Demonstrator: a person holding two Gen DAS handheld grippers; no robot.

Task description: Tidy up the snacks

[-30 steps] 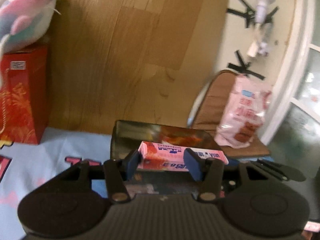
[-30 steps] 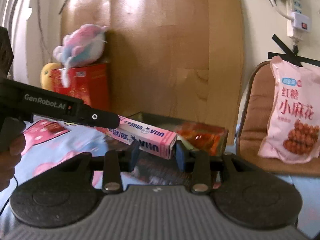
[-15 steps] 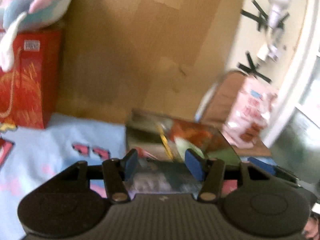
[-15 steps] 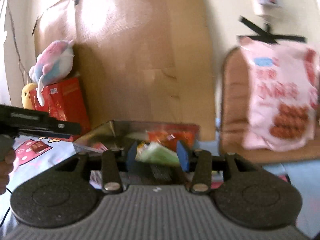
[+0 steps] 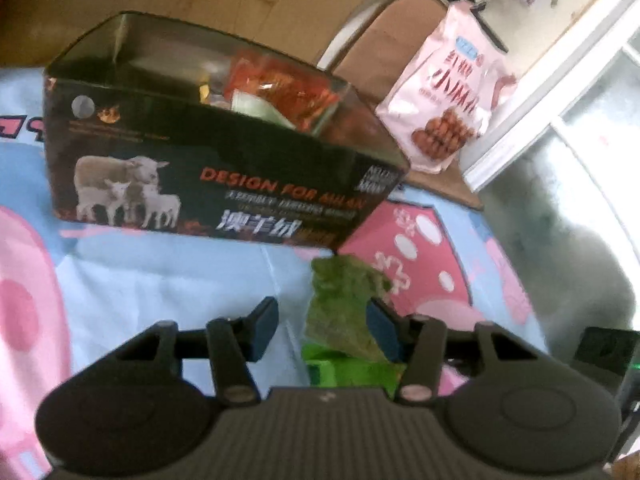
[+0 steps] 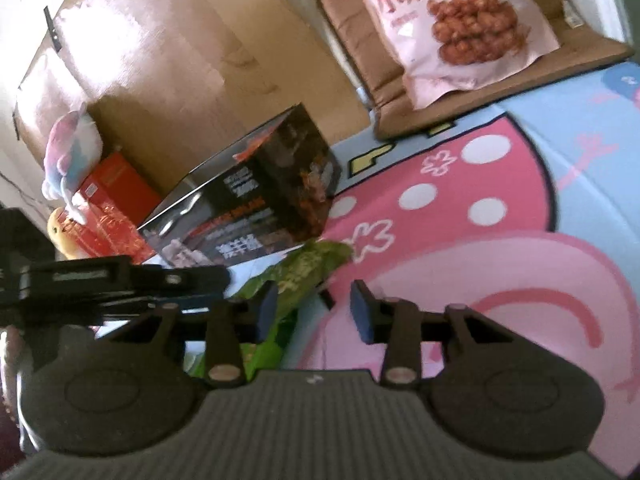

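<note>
An open black box printed with sheep stands on the blue and pink cloth, with an orange packet and other snacks inside. A green snack packet lies on the cloth just in front of the box's right corner. My left gripper hovers low over it, jaws closing; the packet sits between them against the right pad, with a gap at the left pad. In the right wrist view, the green packet lies by the left finger of my right gripper, whose closing jaws frame mostly cloth. The left gripper's body reaches in from the left.
A big pink snack bag leans on a brown cushioned chair behind the cloth. A red box with a plush toy on top stands left of the black box, before a brown board. A window frame is at far right.
A second ago both grippers held a pink carton over the black box. It left their jaws, and both grippers have dropped to the green packet on the cloth in front of the box.
</note>
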